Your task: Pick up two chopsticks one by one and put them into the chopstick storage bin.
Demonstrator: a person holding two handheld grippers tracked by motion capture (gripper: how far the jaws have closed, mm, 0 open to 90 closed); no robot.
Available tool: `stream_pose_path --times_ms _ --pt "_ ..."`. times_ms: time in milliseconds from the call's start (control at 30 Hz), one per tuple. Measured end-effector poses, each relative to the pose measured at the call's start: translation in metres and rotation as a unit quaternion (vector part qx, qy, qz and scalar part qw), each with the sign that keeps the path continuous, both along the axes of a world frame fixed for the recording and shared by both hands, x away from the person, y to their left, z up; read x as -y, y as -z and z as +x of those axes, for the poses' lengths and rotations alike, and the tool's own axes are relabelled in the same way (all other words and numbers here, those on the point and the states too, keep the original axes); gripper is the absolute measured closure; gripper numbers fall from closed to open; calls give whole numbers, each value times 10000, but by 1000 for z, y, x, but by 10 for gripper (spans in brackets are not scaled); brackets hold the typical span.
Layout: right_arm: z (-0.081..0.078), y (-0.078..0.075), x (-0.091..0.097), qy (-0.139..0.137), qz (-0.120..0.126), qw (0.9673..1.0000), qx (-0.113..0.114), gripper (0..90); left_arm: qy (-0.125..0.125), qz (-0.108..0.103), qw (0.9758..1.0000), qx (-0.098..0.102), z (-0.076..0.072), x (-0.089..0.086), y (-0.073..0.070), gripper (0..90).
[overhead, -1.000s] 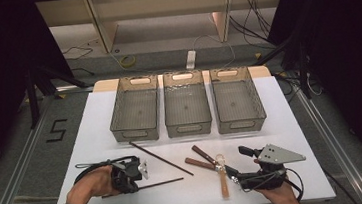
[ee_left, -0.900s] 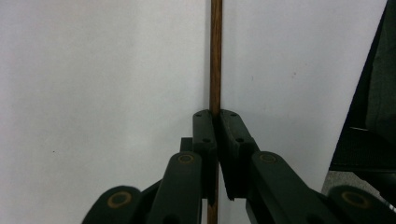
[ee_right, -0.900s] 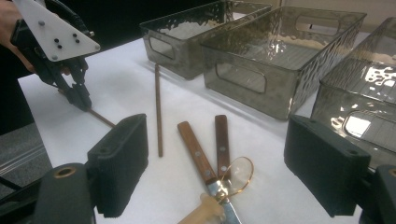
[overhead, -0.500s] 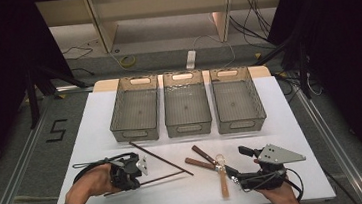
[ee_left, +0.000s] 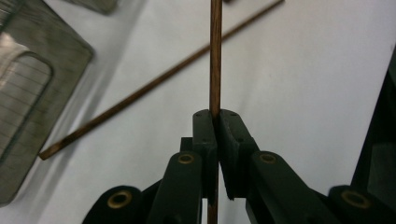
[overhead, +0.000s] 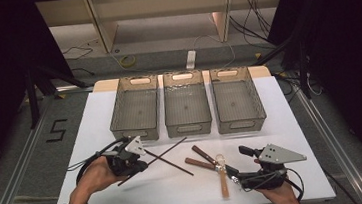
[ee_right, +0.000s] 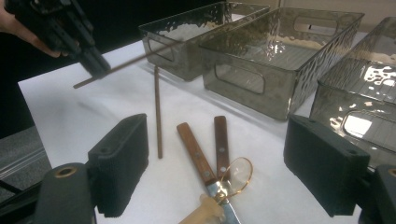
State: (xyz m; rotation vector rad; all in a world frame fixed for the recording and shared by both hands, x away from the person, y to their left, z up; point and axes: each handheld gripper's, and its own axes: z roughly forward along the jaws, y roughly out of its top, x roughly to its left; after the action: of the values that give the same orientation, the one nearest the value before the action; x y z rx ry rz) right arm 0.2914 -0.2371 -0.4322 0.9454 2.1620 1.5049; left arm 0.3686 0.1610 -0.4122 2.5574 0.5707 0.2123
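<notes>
My left gripper (overhead: 139,165) is shut on a thin brown chopstick (overhead: 171,148) and holds it clear of the white table, its far end slanting toward the bins. In the left gripper view the held chopstick (ee_left: 215,56) runs straight up from the closed jaws. A second chopstick (overhead: 172,164) lies on the table crossing under it, and it shows again as the lying chopstick (ee_left: 154,84). My right gripper (overhead: 240,167) rests at the front right, open and empty. Between its wide jaws (ee_right: 224,161) lie two brown-handled knives (ee_right: 196,154) and a gold-rimmed ring tool (ee_right: 238,175).
Three clear grey bins (overhead: 134,134), (overhead: 188,130), (overhead: 241,125) stand side by side at the back of the table (overhead: 296,121). The ring tool's pale wooden handle (overhead: 224,183) points toward the front edge. Cables trail from both grippers.
My left gripper has risen off the table with the chopstick, which has swung from lying nearly level to slanting toward the bins. The right gripper has stayed put.
</notes>
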Motion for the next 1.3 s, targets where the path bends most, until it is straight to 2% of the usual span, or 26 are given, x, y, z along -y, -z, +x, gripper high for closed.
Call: stream_pose_path --times_ms 67,167,300,400,500,633,767,833,967,1067,1133,1233,1300 --pt "0 0 0 4 16 10000 4 229 -257 -187 9995 31 2 -1 -3 852" --pt "0 1 1 47 -2 10000 -20 228 -603 -458 9971 82 5 -5 -7 852" --pt "1 0 2 80 50 10000 -18 229 -1062 -695 9917 200 10 -12 -10 852" --pt "1 1 2 90 50 9999 -22 229 -1203 -755 9895 269 14 -16 -12 852" --pt "1 1 2 101 46 9999 -17 229 -1421 -969 9847 295 21 -22 -16 853" --pt "2 1 3 114 58 9999 -17 229 -1599 -1071 9804 425 27 -25 -24 853" --pt "2 1 3 136 66 9999 -28 229 -1781 -1252 9746 518 32 -29 -33 853" --pt "2 0 4 139 60 9999 -20 229 -1745 -1301 9745 541 35 -31 -36 852" --pt "1 0 4 145 72 9999 -21 229 -1831 -1254 9726 687 42 -34 -43 852" --pt "1 0 4 153 84 9998 -16 229 -1919 -1361 9693 721 51 -39 -49 852" --pt "2 1 5 162 83 9998 -28 229 -1951 -1394 9683 701 58 -42 -51 852" --pt "2 0 4 151 90 9998 -17 229 -2017 -1297 9678 765 66 -43 -54 852" --pt "1 0 4 136 75 9999 -23 229 -2070 -1295 9664 801 71 -43 -57 852"
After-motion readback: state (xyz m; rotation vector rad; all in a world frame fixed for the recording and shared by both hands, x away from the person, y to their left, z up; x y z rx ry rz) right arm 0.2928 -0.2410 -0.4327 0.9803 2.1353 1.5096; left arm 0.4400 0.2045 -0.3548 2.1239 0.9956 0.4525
